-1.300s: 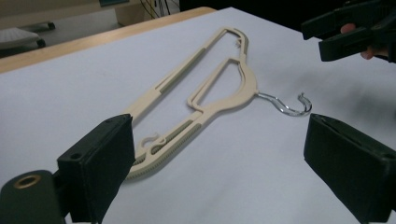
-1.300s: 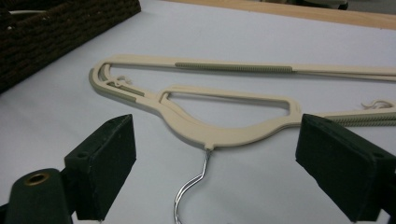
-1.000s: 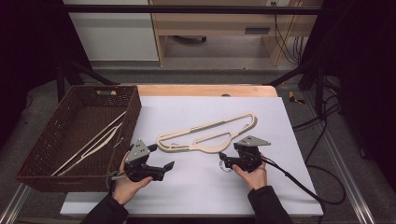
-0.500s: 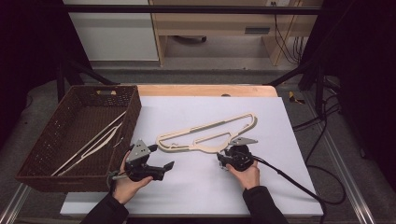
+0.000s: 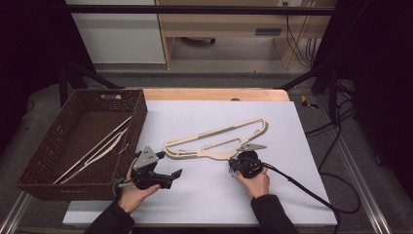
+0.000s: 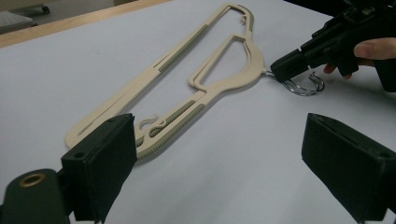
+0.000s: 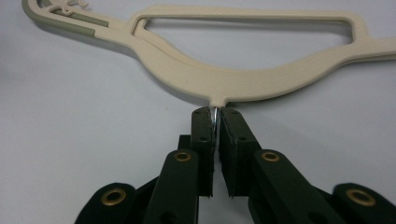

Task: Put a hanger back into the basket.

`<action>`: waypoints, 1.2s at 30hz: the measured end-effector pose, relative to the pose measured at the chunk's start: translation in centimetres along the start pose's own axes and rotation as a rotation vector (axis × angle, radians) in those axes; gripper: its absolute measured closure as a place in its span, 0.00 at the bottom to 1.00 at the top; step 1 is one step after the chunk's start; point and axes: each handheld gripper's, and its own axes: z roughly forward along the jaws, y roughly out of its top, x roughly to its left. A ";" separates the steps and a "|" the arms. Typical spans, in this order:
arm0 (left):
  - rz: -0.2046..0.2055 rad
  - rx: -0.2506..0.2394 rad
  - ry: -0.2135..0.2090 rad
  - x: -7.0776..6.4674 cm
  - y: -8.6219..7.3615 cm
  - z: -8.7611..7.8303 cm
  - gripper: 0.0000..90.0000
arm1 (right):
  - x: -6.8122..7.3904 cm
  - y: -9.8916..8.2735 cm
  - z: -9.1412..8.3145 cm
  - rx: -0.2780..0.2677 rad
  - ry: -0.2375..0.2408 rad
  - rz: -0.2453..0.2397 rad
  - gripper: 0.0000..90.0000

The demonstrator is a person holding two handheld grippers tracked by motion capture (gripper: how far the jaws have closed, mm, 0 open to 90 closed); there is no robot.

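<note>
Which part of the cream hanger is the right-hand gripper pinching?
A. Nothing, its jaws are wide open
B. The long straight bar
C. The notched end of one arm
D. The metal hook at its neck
D: in the right gripper view the right gripper has its jaws closed on the shiny metal hook just below the neck of the hanger.

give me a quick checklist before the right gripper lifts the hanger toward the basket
1. Right gripper clamped on the metal hook: ok, its jaws have just been closing onto it.
2. Hanger lying flat on the white table: ok.
3. Left gripper off the hanger: ok, open, beside its end.
4. Basket has room: ok, hangers inside lie along one side.
5. Grip firm enough to lift: cannot tell.
</note>
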 end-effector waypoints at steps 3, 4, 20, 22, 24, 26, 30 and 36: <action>0.002 0.007 0.000 0.0 0.0 0.1 0.11 | 0.1 0.1 0.0 0.003 -0.002 0.014 0.96; 0.002 0.008 0.000 -0.1 0.0 0.1 0.11 | 0.1 0.1 0.0 0.004 -0.004 0.026 0.97; 0.013 0.007 0.004 -0.2 0.0 0.1 0.11 | 0.3 0.3 -0.7 -0.031 -0.032 0.081 0.99; 0.017 0.005 0.005 -0.3 0.0 0.2 0.12 | 0.3 0.4 -1.0 -0.041 -0.032 0.083 0.99; 0.019 0.008 0.002 -0.4 0.1 0.3 0.12 | 0.3 0.5 -1.2 -0.047 -0.033 0.081 0.99; 0.023 0.007 0.000 -0.5 0.3 0.4 0.13 | 0.2 0.6 -1.5 -0.055 -0.037 0.070 0.99; 0.047 0.027 -0.011 -0.9 0.9 0.9 0.13 | 0.2 0.8 -1.9 -0.063 -0.037 0.055 0.99; 0.098 0.064 -0.029 -1.7 2.5 3.2 0.15 | 0.1 0.9 -2.2 -0.056 -0.049 0.022 0.99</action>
